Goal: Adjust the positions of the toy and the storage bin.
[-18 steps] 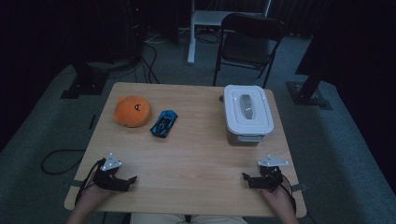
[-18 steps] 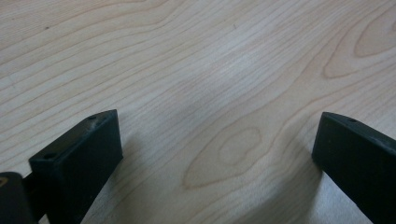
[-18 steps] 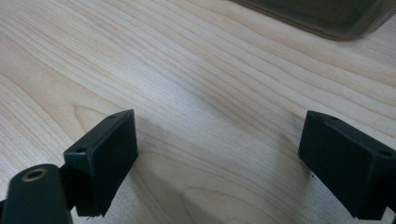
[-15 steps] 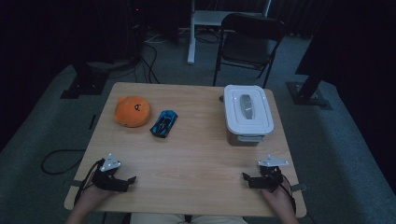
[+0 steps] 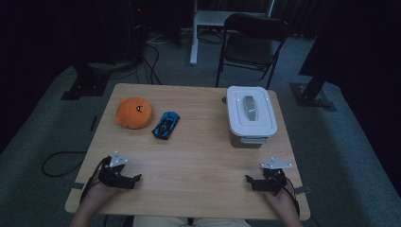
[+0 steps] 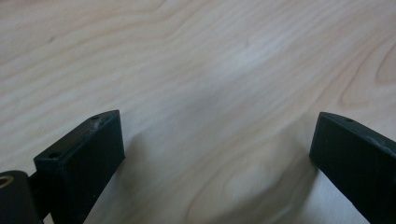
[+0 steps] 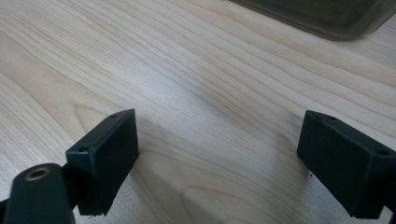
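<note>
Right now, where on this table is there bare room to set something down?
The widest bare patch on the table lies between the left gripper and right gripper, reaching up between the blue toy car and lidded container. It is crowded at the far left, where the orange plush sits near the car.

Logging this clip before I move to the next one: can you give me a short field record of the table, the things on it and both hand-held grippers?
surface: wooden table
far left: orange plush toy, resting on the table
beside it: blue toy car, just right of the plush
far right: white lidded container, lid on
left hand-held gripper: near left edge, jaws open, nothing between them
right hand-held gripper: near right edge, jaws open, nothing between them
contact: neither gripper touches any object
behind table: dark folding chair
</note>
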{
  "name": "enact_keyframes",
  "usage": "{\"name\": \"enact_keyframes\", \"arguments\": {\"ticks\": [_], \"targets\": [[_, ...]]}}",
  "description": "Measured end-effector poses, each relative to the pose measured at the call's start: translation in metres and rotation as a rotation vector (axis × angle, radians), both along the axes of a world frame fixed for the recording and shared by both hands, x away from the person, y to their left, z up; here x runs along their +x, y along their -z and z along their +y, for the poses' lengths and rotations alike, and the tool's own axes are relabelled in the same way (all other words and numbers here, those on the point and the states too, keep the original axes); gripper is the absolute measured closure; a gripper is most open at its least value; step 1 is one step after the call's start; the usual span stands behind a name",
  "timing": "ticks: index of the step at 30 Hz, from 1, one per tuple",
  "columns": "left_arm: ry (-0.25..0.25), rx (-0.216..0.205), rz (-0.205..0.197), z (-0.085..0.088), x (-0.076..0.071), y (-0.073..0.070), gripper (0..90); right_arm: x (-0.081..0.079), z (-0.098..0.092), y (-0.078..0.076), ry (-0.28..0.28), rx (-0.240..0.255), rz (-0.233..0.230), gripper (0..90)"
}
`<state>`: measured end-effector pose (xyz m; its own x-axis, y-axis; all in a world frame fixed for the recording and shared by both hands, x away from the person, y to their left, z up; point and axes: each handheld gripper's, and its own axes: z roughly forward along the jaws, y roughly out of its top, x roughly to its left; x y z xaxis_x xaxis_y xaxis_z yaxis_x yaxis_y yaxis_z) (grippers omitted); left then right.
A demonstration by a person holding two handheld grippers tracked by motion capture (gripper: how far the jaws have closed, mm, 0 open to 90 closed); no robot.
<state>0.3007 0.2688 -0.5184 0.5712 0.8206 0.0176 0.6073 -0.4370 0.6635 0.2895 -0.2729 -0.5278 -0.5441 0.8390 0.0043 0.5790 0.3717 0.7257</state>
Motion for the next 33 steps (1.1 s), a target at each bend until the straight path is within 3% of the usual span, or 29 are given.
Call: {"name": "enact_keyframes", "arguments": {"ticks": [2,6,10,15,21,22,25,29,33], "targets": [[0.007,-0.013,0.009,-0.005,0.006,-0.002,3.6,0.000,0.000,0.000,0.000,0.000,0.000,12.0],[0.009,0.009,0.003,-0.014,0.016,-0.008,3.6,0.000,0.000,0.000,0.000,0.000,0.000,12.0],[0.007,-0.001,0.010,-0.022,0.033,-0.019,4.3,0.000,0.000,0.000,0.001,0.000,0.001,12.0],[0.002,0.026,0.015,-0.040,0.058,-0.033,4.3,0.000,0.000,0.000,0.001,-0.001,0.001,12.0],[-0.012,0.012,0.006,-0.051,0.079,-0.048,4.3,0.000,0.000,0.000,0.001,-0.001,0.001,12.0],[-0.013,0.034,0.009,-0.057,0.089,-0.052,4.3,0.000,0.000,0.000,0.001,-0.001,0.001,12.0],[-0.017,0.043,0.013,-0.065,0.102,-0.057,4.3,0.000,0.000,0.000,0.001,-0.001,0.001,12.0],[-0.023,0.054,0.022,-0.074,0.117,-0.060,4.3,0.000,0.000,0.000,0.001,0.000,0.001,12.0],[-0.052,0.073,0.040,-0.092,0.141,-0.059,4.2,0.000,0.000,0.000,0.001,0.000,0.001,12.0]]}}
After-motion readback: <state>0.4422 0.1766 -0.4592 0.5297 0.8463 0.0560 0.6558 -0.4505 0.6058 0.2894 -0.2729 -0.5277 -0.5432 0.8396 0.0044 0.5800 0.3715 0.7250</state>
